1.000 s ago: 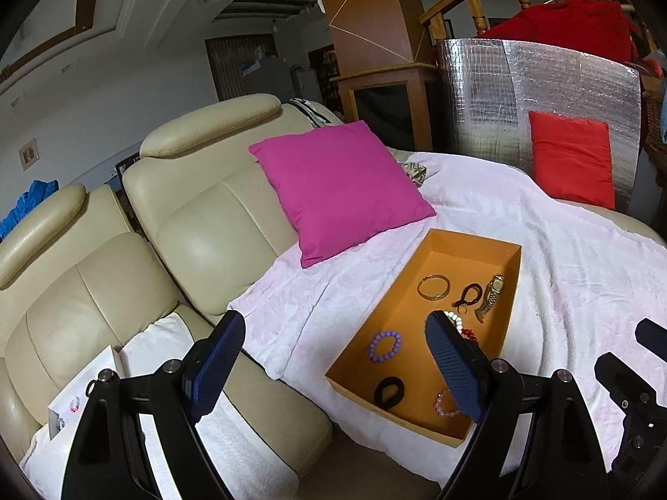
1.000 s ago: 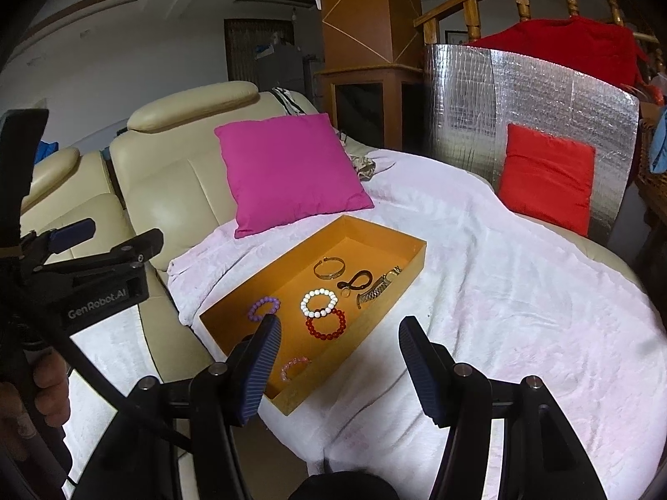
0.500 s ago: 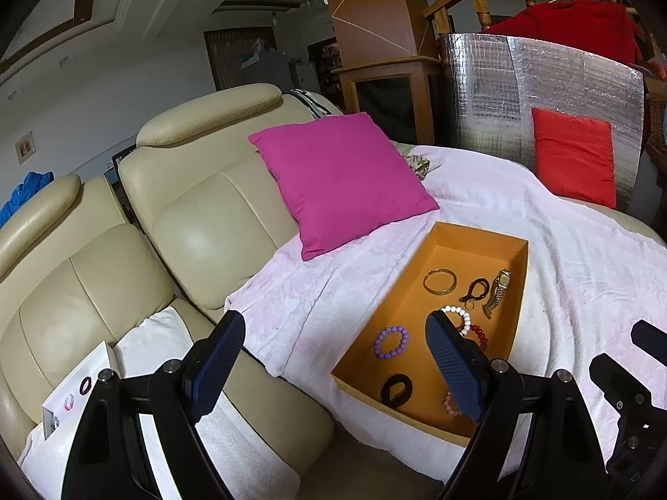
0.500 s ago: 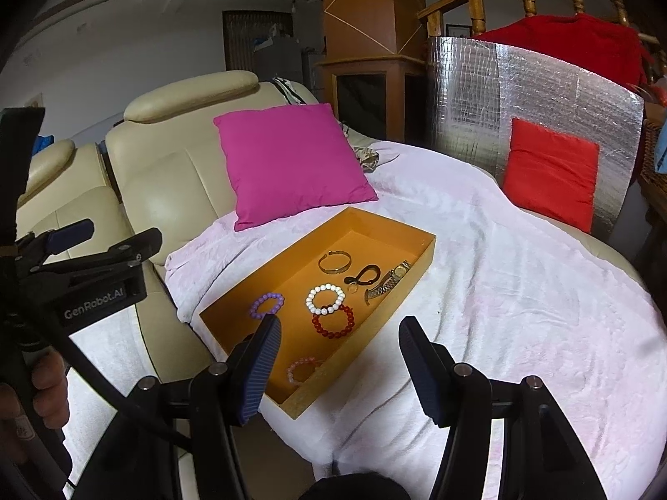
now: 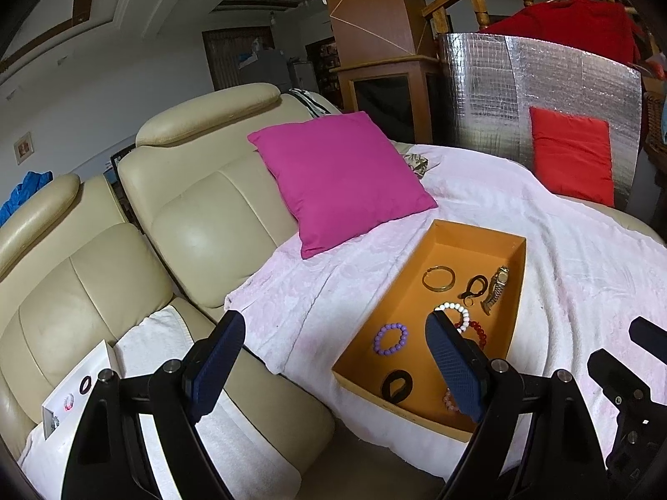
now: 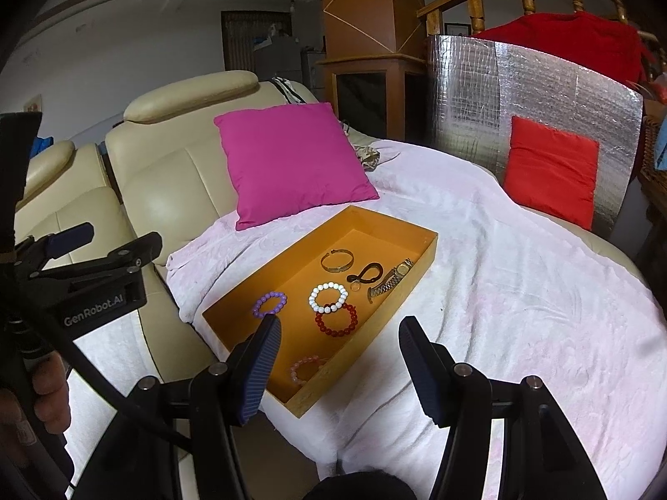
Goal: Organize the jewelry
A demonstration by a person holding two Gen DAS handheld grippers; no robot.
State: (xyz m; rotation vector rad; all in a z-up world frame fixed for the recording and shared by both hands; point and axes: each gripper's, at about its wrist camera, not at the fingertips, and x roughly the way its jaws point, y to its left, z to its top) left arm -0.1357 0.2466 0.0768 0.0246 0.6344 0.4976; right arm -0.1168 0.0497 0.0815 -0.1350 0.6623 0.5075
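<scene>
An orange tray lies on a pink-white blanket over the sofa. It holds a purple bead bracelet, a white bead bracelet, a red bead bracelet, a gold bangle, a watch, a black loop, a black ring and a pink bracelet. My left gripper is open and empty, near the tray's left front. My right gripper is open and empty above the tray's near corner.
A magenta cushion leans on the cream sofa back behind the tray. A red cushion rests against a silver foil panel. A white card with small rings lies on a white towel on the left seat.
Both views have drifted slightly; the tray sits a little farther right and nearer in the left wrist view. Both grippers stay open and empty. The jewelry has not moved.
</scene>
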